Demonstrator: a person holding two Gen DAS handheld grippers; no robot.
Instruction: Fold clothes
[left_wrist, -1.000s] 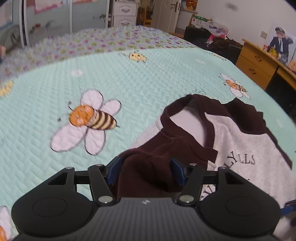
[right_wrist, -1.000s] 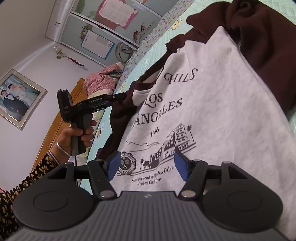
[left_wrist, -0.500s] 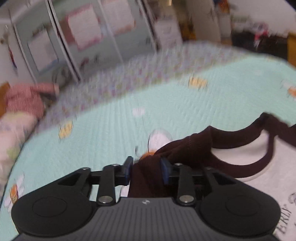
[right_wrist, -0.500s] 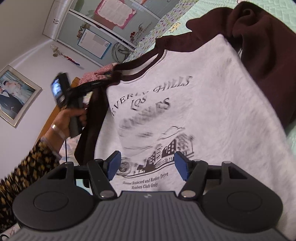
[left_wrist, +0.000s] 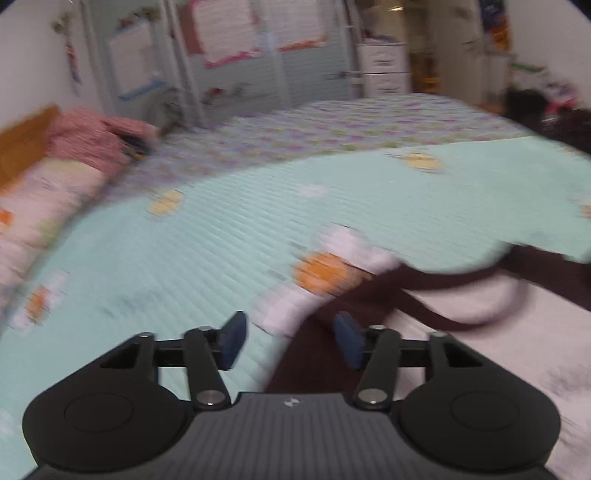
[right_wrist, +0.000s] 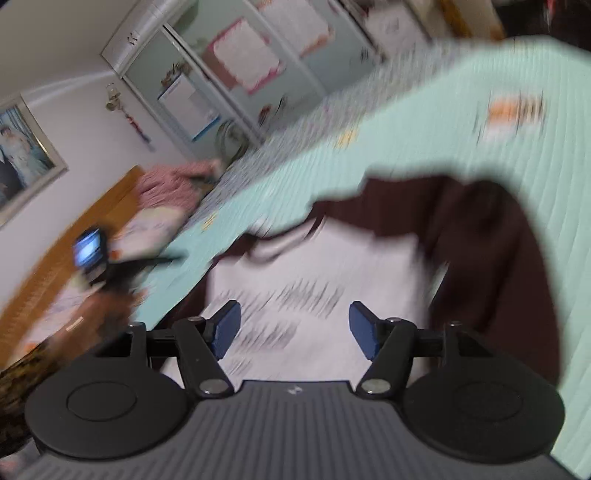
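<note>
Shirt (right_wrist: 325, 295) lying flat on the green blanket (left_wrist: 184, 258), near and to the right, not folded yet. Left gripper (left_wrist: 286, 341) and right gripper (right_wrist: 293, 330) both opening, pinching nothing. Sleeves and body still to fold.

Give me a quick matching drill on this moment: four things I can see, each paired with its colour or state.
Things:
1. sweatshirt
2. quilt
3. left gripper
4. pink garment

Descriptions:
A. mint green with bee prints
B. jaws opening, pads clear of cloth
C. grey front, dark maroon sleeves, lying spread out
D. heaped by the headboard

Pairs: 1-C, 2-A, 3-B, 4-D
</note>
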